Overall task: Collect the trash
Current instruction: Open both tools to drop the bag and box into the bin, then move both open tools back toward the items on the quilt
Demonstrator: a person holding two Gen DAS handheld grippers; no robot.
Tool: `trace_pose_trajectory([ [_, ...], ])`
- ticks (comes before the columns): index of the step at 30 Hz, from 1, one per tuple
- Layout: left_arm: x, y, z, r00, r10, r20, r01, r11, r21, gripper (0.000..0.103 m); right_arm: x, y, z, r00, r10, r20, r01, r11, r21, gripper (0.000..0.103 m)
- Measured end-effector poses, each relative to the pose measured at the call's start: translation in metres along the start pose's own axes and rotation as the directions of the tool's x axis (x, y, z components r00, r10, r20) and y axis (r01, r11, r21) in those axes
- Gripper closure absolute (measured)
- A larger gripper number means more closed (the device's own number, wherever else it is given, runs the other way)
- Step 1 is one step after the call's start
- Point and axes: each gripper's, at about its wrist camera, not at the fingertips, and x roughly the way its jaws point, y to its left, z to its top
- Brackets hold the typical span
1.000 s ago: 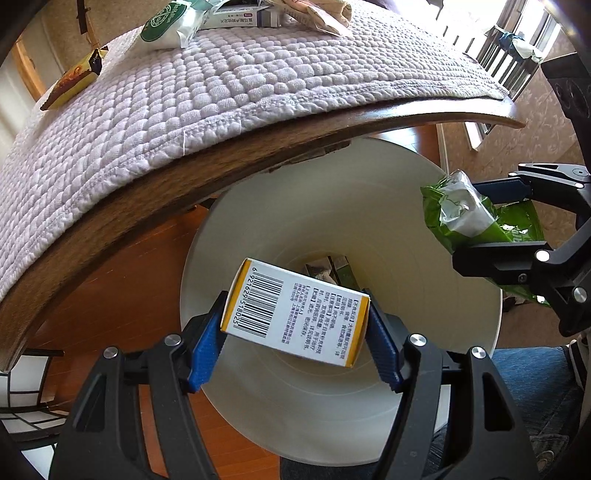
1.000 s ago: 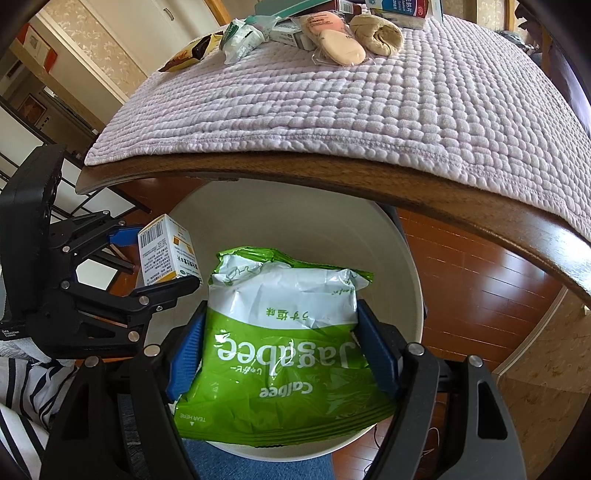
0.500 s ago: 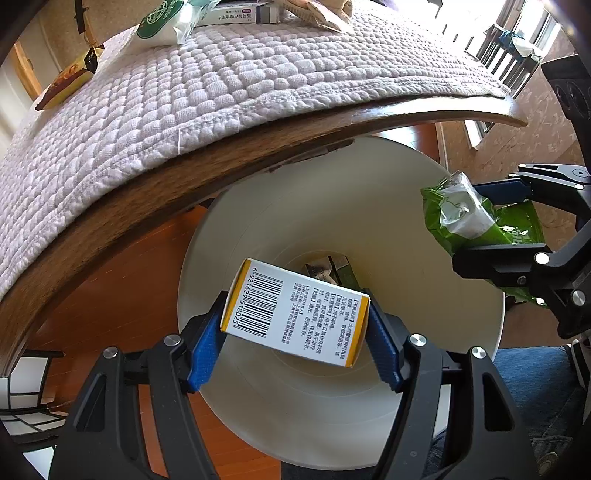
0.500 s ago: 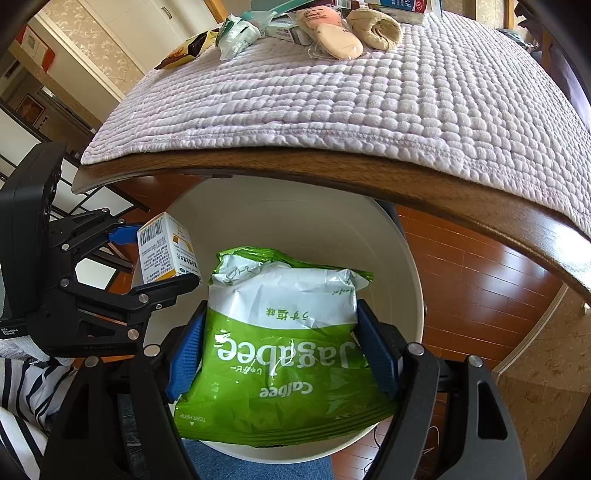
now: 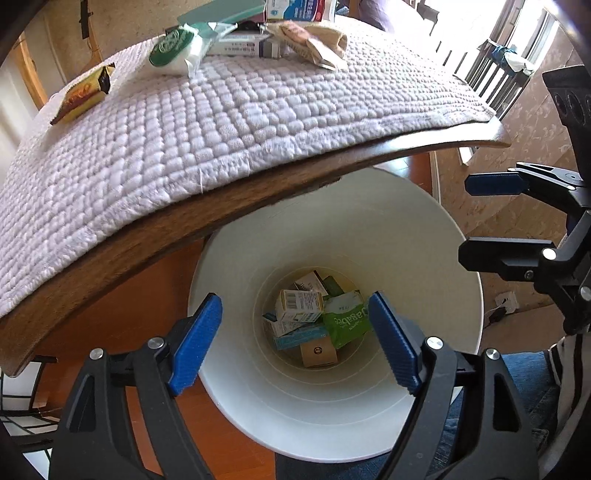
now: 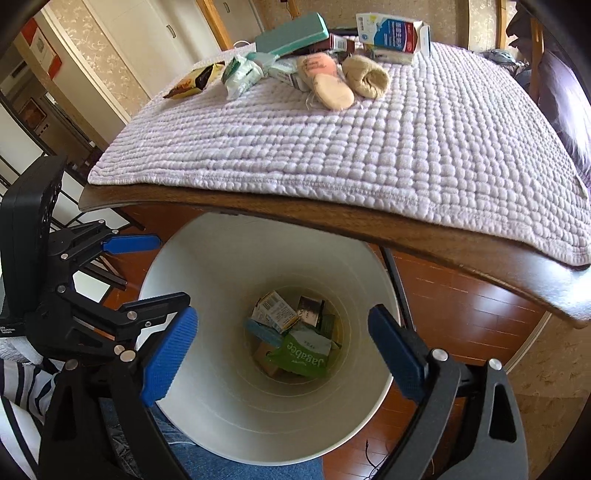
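— Hovering over the white bin (image 5: 424,236), low centre of both views: left gripper (image 5: 295,343) spread wide with nothing between the blue pads (image 5: 195,343), right gripper (image 6: 280,350) likewise agape and empty.

— Already down at the bin's bottom: green Jagabee bag (image 6: 306,356) beside a white barcode carton (image 5: 297,304), plus several small boxes. Hard to tell apart, the deeper ones.

— And the rest of the trash?

— Heaped at the top centre of both frames, on the quilted cloth (image 6: 369,140) over the wooden table (image 6: 332,218). Gold snack wrapper (image 5: 83,94) off at upper left, apart from the pile. Then white wipes pack (image 6: 242,75), teal box (image 6: 291,33), blue-and-white carton (image 6: 391,33), pink pads in clear film (image 6: 328,79), beige rolled sock (image 6: 367,77).

— Handling?

— Probably all light. Cartons stiff but crushable: best pinched across the narrow faces, gently. Wrapper and wipes pack soft and likely slick: better taken across the middle or a bunched end. Sock soft, compressible, easy across the roll. Film around the pads likely slippery; firmer squeeze through the body. Teal box leaning on the others, so likely to shift once a neighbour goes.
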Motion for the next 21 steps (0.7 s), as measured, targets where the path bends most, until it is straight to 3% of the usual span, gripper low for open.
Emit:
trace_pose_trajectory([
  [4, -0.041, 0.011, 0.014, 0.994, 0.009, 0.112, -0.007, 1.0, -0.02, 0.02, -0.029, 0.001, 0.01, 0.996, -0.024, 0.089, 0.026, 0.999, -0.019, 0.011],
  [9, -0.073, 0.047, 0.043, 0.968, 0.121, 0.219, -0.092, 0.986, -0.137, 0.02, -0.047, -0.008, 0.037, 0.982, -0.067, 0.176, 0.068, 0.998, -0.003, 0.013],
  [11, -0.075, 0.07, 0.055, 0.958, 0.183, 0.219, -0.141, 0.971, -0.192, 0.02, -0.048, -0.015, 0.052, 0.976, -0.092, 0.198, 0.092, 0.996, 0.011, 0.022],
  [16, -0.068, 0.122, 0.091, 0.943, 0.273, 0.192, -0.212, 0.933, -0.29, 0.02, -0.042, -0.032, 0.089, 0.965, -0.138, 0.223, 0.136, 0.99, 0.024, 0.029],
  [21, -0.051, 0.17, 0.127, 0.959, 0.231, 0.163, -0.164, 0.924, -0.346, 0.016, -0.029, -0.047, 0.124, 0.964, -0.15, 0.221, 0.146, 0.989, 0.034, 0.038],
])
